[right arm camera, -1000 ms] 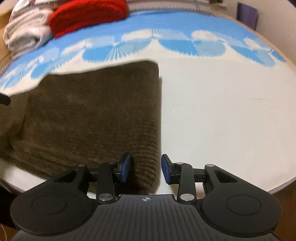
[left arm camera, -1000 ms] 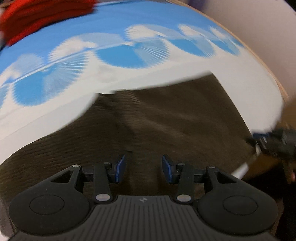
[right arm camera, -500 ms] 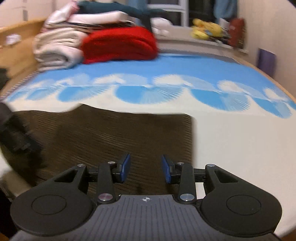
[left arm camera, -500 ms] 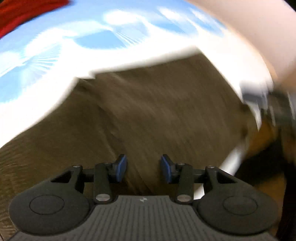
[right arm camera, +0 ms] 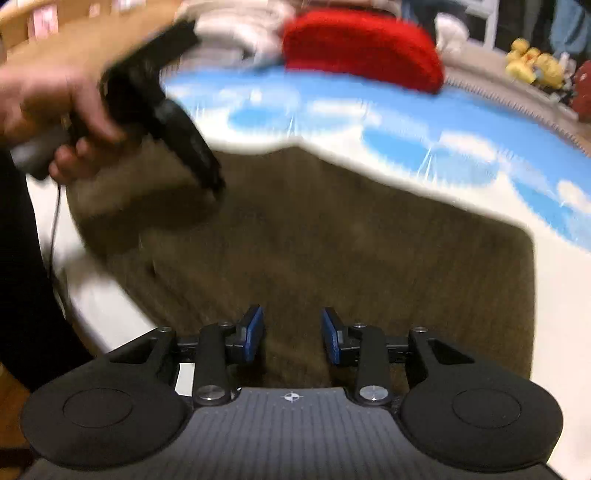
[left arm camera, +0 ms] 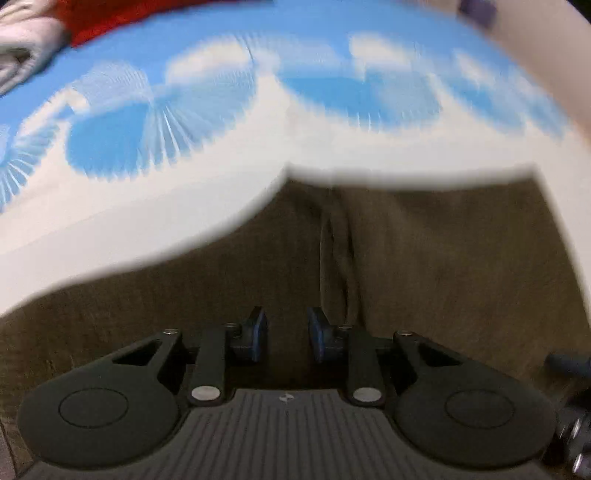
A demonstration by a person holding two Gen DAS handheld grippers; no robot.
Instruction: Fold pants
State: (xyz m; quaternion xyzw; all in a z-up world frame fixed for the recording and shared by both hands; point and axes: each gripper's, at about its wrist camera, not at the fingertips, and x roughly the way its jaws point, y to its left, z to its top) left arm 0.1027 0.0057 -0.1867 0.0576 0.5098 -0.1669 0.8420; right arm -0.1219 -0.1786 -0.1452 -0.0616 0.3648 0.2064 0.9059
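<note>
Left gripper (left arm camera: 284,334): its jaws are closing. Brown cloth shows in the gap between the blue pads (left arm camera: 258,332), but the pads do not squeeze it yet. It points steeply down at the pants.
Left gripper seen from the other side (right arm camera: 207,177): it hangs over the far left corner of the pants. A hand (right arm camera: 55,110) holds it. This part is blurry.
Right gripper (right arm camera: 291,336): its jaws stand apart with a gap between the blue pads (right arm camera: 253,332). They grip nothing. It hovers over the near edge of the pants. I cannot tell if it touches the cloth.
Pants (right arm camera: 332,240): brown, with fine ribs. They lie flat and folded on the blanket, at its near edge. A long crease (left arm camera: 334,251) runs down the pants, just past the left gripper's pads.
Blanket (left arm camera: 221,147): white next to the pants, blue with pale fan shapes farther from them. It goes all around the far side of the pants.
Red thing (right arm camera: 362,48): soft and fuzzy. It sits on the blanket, well behind the pants.
Pale folded cloth (right arm camera: 236,33): piled beside the red thing, well behind the pants.
Yellow toys (right arm camera: 532,62): far behind the pants, off to the right, past the edge of the blanket.
Person: something dark (right arm camera: 22,277) stands left of the pants, under the hand. I cannot tell what it is.
</note>
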